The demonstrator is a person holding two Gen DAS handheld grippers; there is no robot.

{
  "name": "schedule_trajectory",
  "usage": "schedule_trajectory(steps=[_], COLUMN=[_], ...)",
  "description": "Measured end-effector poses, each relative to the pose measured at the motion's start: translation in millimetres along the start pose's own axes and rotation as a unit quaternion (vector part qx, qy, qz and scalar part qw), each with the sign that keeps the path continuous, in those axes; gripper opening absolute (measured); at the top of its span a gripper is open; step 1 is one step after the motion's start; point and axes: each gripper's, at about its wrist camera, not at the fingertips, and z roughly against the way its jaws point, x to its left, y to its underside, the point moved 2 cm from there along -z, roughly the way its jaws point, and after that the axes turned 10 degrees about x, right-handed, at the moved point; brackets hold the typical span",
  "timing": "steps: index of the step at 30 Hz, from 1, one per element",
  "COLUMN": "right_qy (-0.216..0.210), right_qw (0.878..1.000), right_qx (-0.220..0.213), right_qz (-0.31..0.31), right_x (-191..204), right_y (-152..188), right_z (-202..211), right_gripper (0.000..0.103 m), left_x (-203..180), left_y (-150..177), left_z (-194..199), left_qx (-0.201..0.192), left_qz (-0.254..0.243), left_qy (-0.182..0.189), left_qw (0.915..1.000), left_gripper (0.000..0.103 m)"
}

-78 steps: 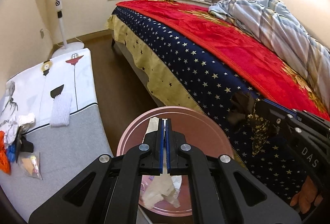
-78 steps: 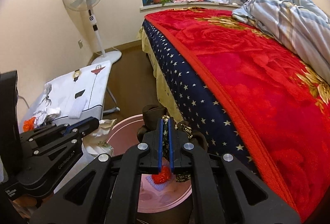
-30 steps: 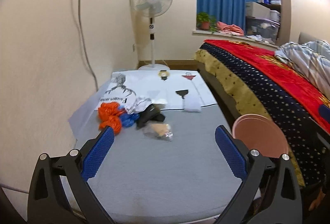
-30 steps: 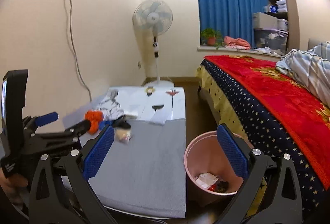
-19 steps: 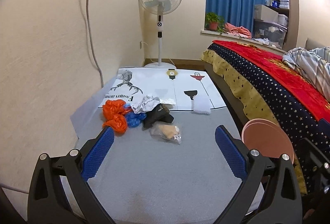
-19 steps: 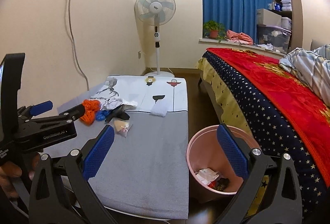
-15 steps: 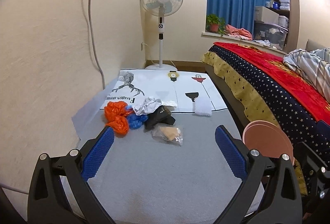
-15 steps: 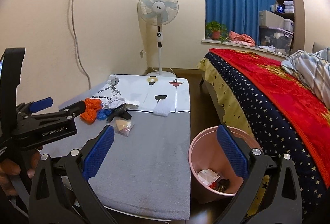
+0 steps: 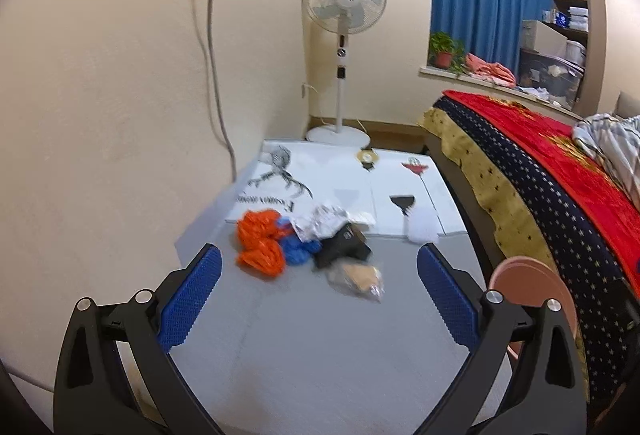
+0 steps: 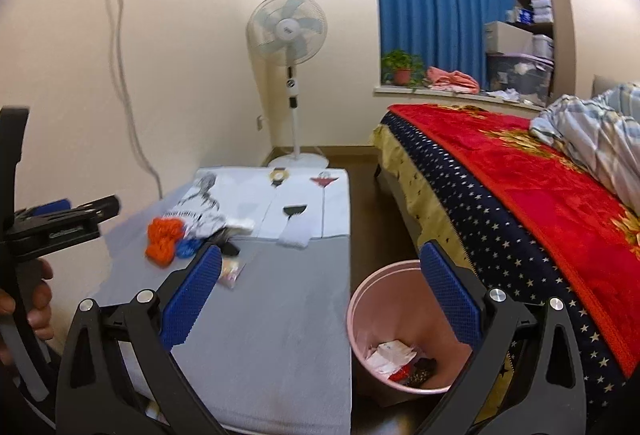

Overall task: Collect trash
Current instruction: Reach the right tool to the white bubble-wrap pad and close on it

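A pile of trash lies on the low grey table [image 9: 304,339]: orange bags [image 9: 258,247], a blue bag [image 9: 298,249], crumpled white paper [image 9: 322,221], a black wrapper [image 9: 344,245] and a clear packet [image 9: 358,279]. A white pad [image 9: 420,225] lies apart to the right. My left gripper [image 9: 318,299] is open and empty, short of the pile. My right gripper [image 10: 320,293] is open and empty, between the table [image 10: 272,331] and the pink bin [image 10: 384,291], which holds some trash [image 10: 394,355]. The orange bags [image 10: 162,235] show in the right wrist view too.
A white printed sheet [image 9: 340,187] covers the table's far half. A standing fan [image 9: 344,11] is beyond it by the wall. The bed with a red and starred blanket [image 10: 520,203] runs along the right, close to the bin. The left gripper's body [image 10: 60,223] is at far left.
Both grippers have opened and left the bin, dropping their trash into it. They have swung left to face the table and drawn a little nearer the pile.
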Motion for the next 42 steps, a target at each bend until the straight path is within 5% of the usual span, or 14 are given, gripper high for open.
schedule_trajectory(steps=[9, 21, 25, 36, 41, 42], right_qy=[0.005, 0.017, 0.025, 0.036, 0.024, 0.021], right_qw=[1.0, 0.998, 0.996, 0.986, 0.982, 0.982], right_qx=[0.028, 0.051, 0.084, 0.164, 0.189, 0.188], right_qz=[0.009, 0.02, 0.035, 0.018, 0.016, 0.018], right_x=[5.4, 39.0, 50.1, 52.7, 51.9, 52.8], right_y=[-24.9, -49.5, -44.1, -41.4, -37.0, -36.8], right_z=[-65.8, -254.9, -310.8, -382.0, -391.6, -390.7], right_gripper=[0.098, 0.097, 0.087, 0.078, 0.038, 0.023], left_x=[22.0, 49.9, 59.7, 70.2, 69.2, 69.1], left_y=[-42.1, -57.7, -58.7, -58.7, -58.2, -58.2], left_z=[-40.4, -87.0, -96.8, -107.0, -107.9, -107.9], left_qx=[-0.011, 0.011, 0.026, 0.044, 0.046, 0.046], left_qz=[0.021, 0.041, 0.05, 0.061, 0.057, 0.057], left_qy=[-0.035, -0.057, -0.07, -0.072, -0.071, -0.07], left_qw=[0.9991, 0.9975, 0.996, 0.9946, 0.9949, 0.9948], left_gripper=[0.095, 0.095, 0.095, 0.095, 0.095, 0.095])
